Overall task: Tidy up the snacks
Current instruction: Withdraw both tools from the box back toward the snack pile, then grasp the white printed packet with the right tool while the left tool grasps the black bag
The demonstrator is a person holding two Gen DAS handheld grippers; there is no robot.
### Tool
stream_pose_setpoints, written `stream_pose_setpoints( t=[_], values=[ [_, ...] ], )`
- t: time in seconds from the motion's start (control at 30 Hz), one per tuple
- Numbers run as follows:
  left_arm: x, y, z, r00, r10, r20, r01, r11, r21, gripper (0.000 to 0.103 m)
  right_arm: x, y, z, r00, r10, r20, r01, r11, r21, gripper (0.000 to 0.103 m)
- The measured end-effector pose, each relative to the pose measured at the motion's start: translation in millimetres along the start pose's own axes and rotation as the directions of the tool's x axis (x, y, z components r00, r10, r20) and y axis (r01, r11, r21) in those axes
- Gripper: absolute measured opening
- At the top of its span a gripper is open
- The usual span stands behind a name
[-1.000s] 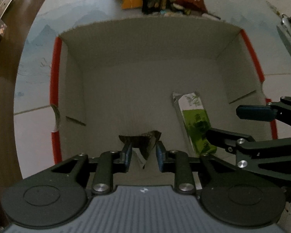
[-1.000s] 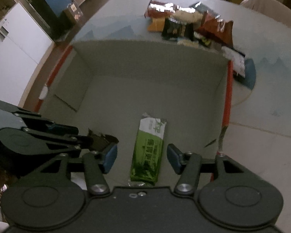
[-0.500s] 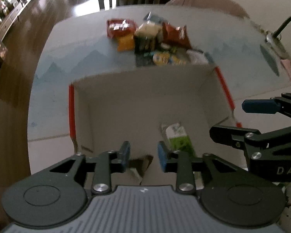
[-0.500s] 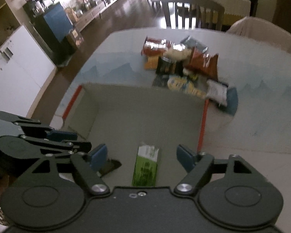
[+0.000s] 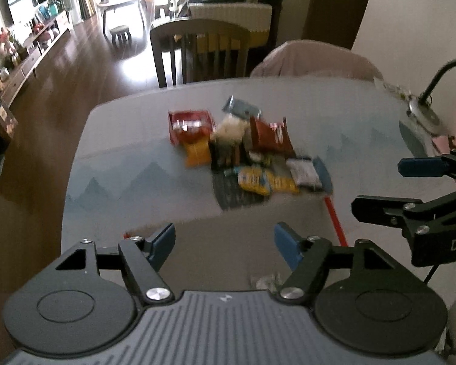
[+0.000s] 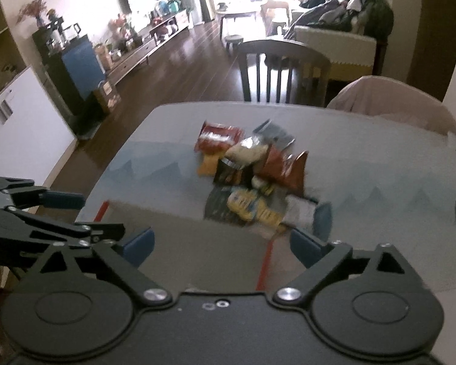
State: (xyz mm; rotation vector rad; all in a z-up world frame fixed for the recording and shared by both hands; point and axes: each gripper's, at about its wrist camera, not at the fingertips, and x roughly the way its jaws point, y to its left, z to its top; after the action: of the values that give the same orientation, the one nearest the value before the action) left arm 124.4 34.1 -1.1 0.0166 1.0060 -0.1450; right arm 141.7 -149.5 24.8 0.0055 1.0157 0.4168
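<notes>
Both tongs stand over the near end of the cardboard box (image 5: 249,237), which sits on the worktop (image 5: 121,152). The left tongs (image 5: 225,245) have just been opening and now stand fairly wide, nothing between the pads. The right tongs (image 6: 222,245) have likewise just been opening, are close to fully spread, and are also empty. The remaining snack pile (image 5: 246,152) lies on the worktop just beyond the box's far wall: a red packet (image 5: 190,124) on the left, a yellow packet (image 5: 264,181) and a white packet (image 5: 302,172) nearest the box rim. The box floor is mostly hidden by the tongs. Judgement: the step in hand is a fresh reach to the pile. To do it well, carry each tool clear over the far wall, single out an edge packet rather than the heaped middle, and keep the two tools well apart so they do not foul one another.
</notes>
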Motion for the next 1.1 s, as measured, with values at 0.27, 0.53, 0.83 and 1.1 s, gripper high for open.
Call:
stream_pose_setpoints(
  t=[0.27,0.53,0.83,1.1],
  values=[
    [9,7,44,0.993,-0.022,0.112,0.029,0.997,-0.068,0.088,15,-32,37,0.997,-0.07,0.014,0.07,0.997,0.026,0.103],
    [56,2,88,0.999,0.002,0.038,-0.001,1.0,-0.026,0.088,60,-66,58,0.994,-0.087,-0.058,0.092,0.993,0.074,0.103],
    [147,2,129,0.984,0.018,-0.177,-0.03,0.997,-0.068,0.088,126,-109,68,0.977,-0.098,-0.191,0.129,0.979,0.16,0.102],
    [228,4,143,0.928,0.021,-0.371,-0.051,0.996,-0.072,0.088,185,-137,56,0.95,-0.058,-0.306,0.134,0.963,0.234,0.098]
  ],
)
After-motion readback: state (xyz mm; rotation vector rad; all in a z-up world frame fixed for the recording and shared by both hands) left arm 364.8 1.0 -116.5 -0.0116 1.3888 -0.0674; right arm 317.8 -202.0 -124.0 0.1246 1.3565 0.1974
